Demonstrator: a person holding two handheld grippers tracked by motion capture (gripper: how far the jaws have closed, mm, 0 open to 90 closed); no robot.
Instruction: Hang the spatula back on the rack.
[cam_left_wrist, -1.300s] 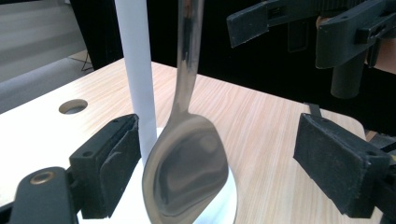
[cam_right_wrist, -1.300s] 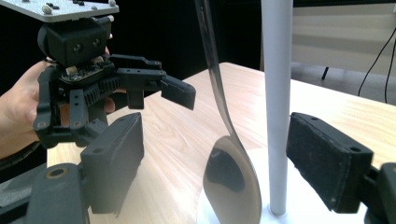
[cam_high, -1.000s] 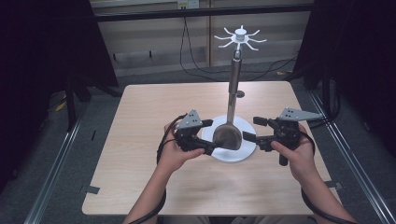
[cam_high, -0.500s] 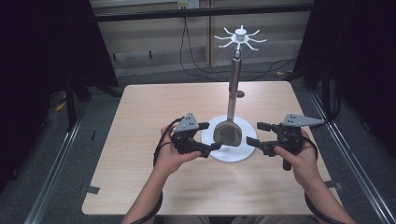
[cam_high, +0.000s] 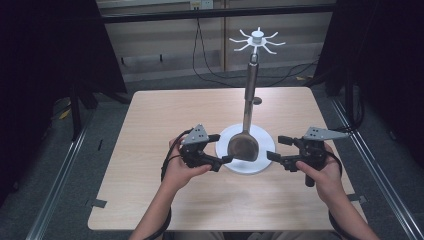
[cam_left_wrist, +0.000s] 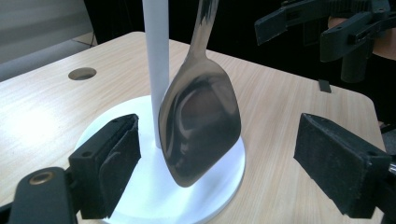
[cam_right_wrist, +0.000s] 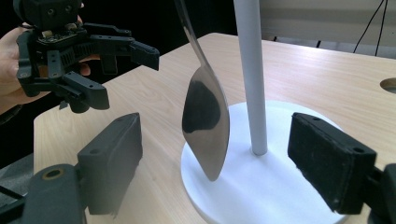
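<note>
Wooden worktop (cam_high: 165, 115) | metal spatula (cam_high: 243, 146) hangs over white stand base (cam_high: 263, 162), between both tongs | left tongs (cam_high: 223, 148) apart | right tongs (cam_high: 276, 148) apart, holding nothing

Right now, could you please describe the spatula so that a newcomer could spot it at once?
On the table stands a white stand with a tall pole. The spatula hangs beside that pole, blade down, just above the round base, between two open grippers. It is the one shiny metal thing there.
</note>
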